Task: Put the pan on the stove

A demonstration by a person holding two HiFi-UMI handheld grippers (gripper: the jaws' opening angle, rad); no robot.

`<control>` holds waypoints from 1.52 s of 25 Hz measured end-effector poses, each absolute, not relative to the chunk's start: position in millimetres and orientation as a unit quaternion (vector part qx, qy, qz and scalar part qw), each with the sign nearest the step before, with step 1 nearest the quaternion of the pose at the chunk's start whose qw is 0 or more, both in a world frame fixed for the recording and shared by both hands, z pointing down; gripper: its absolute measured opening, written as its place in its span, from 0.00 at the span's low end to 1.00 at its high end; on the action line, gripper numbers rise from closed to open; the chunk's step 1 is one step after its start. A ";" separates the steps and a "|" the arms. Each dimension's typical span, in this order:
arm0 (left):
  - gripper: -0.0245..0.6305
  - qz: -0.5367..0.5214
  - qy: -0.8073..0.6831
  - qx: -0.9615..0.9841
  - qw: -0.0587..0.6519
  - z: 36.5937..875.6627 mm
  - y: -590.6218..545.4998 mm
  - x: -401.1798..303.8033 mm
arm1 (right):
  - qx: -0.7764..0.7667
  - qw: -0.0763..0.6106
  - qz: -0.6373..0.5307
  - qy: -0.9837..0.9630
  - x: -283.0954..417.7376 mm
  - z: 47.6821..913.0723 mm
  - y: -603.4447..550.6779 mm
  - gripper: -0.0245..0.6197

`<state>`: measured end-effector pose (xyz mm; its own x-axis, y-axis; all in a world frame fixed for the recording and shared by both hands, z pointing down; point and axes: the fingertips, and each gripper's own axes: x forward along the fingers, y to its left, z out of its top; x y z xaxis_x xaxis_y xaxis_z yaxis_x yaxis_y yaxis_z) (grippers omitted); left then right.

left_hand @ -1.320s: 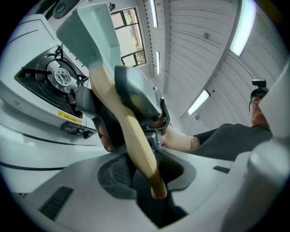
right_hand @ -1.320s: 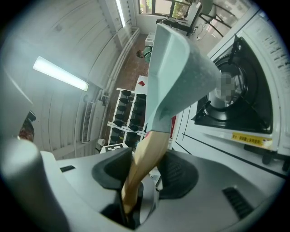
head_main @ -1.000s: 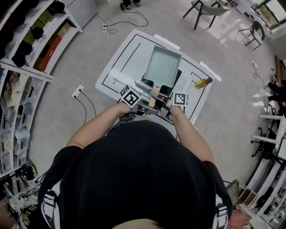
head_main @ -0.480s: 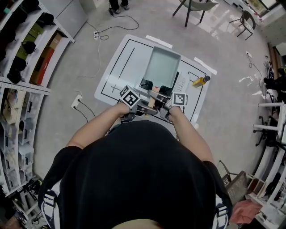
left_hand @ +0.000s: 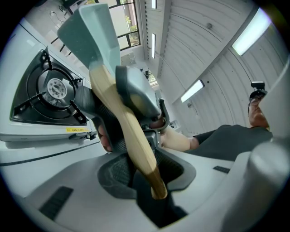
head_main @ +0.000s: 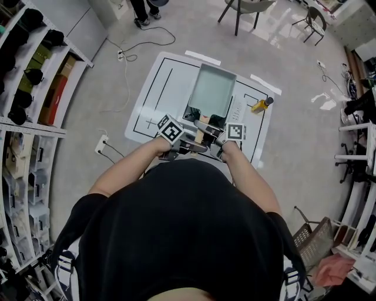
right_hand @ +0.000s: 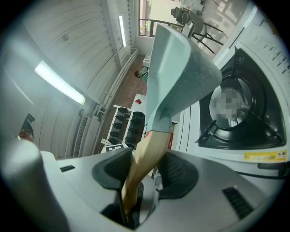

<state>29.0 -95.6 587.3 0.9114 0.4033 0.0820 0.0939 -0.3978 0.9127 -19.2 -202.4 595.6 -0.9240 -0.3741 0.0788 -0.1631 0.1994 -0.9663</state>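
A square grey-green pan point(head_main: 211, 88) with a wooden handle point(head_main: 200, 134) hangs above the black gas stove point(head_main: 192, 111) on the white table point(head_main: 157, 88). My left gripper point(head_main: 189, 141) and right gripper point(head_main: 216, 144) are both shut on the handle, side by side near my body. In the left gripper view the handle point(left_hand: 131, 136) runs between the pads of the left gripper point(left_hand: 140, 172) up to the tilted pan point(left_hand: 90, 31), with a burner point(left_hand: 52, 88) beyond. In the right gripper view the right gripper point(right_hand: 145, 174) clamps the handle point(right_hand: 145, 158) below the pan point(right_hand: 181, 68), with a burner point(right_hand: 235, 108) at the right.
A yellow bottle point(head_main: 261, 104) lies on the table right of the stove. Black lines and tape mark the tabletop. Shelving point(head_main: 29, 88) fills the left side, cables point(head_main: 126, 53) run over the floor, and chairs point(head_main: 247, 7) stand beyond the table.
Both grips on the handle are unchanged. The head view has drifted, so the table and pan sit slightly higher in the frame.
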 end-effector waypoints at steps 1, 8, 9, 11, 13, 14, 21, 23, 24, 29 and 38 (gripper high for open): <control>0.23 0.147 0.152 0.823 0.528 586.7 -95.4 28.4 | -0.176 0.088 -0.608 0.769 -19.2 595.1 -202.4 0.31; 0.23 0.151 0.163 0.821 0.526 585.7 -94.4 28.2 | -0.183 0.098 -0.603 0.770 -17.6 591.3 -203.0 0.31; 0.23 0.152 0.165 0.820 0.526 585.6 -93.9 27.9 | -0.181 0.100 -0.600 0.772 -18.2 589.8 -202.8 0.31; 0.23 0.154 0.168 0.819 0.526 586.0 -92.7 27.5 | -0.183 0.101 -0.598 0.773 -18.2 590.1 -202.1 0.31; 0.23 0.156 0.171 0.819 0.525 587.2 -91.6 26.7 | -0.187 0.099 -0.600 0.772 -17.8 592.7 -201.4 0.31; 0.23 0.157 0.172 0.818 0.525 587.5 -91.2 26.3 | -0.190 0.099 -0.602 0.769 -17.5 594.0 -201.0 0.31; 0.23 0.162 0.176 0.817 0.525 587.9 -90.9 26.9 | -0.194 0.093 -0.606 0.766 -17.1 594.8 -200.6 0.31; 0.23 0.163 0.178 0.816 0.525 588.3 -90.5 27.0 | -0.195 0.093 -0.605 0.766 -17.0 596.0 -200.6 0.31; 0.23 0.163 0.178 0.816 0.525 588.4 -90.4 26.9 | -0.197 0.092 -0.607 0.764 -16.5 597.3 -200.5 0.31; 0.23 0.165 0.176 0.815 0.527 590.4 -90.8 28.0 | -0.198 0.095 -0.612 0.759 -14.3 599.7 -200.5 0.31; 0.23 0.170 0.168 0.808 0.538 602.0 -92.4 29.3 | -0.195 0.097 -0.618 0.756 -13.6 612.1 -202.8 0.31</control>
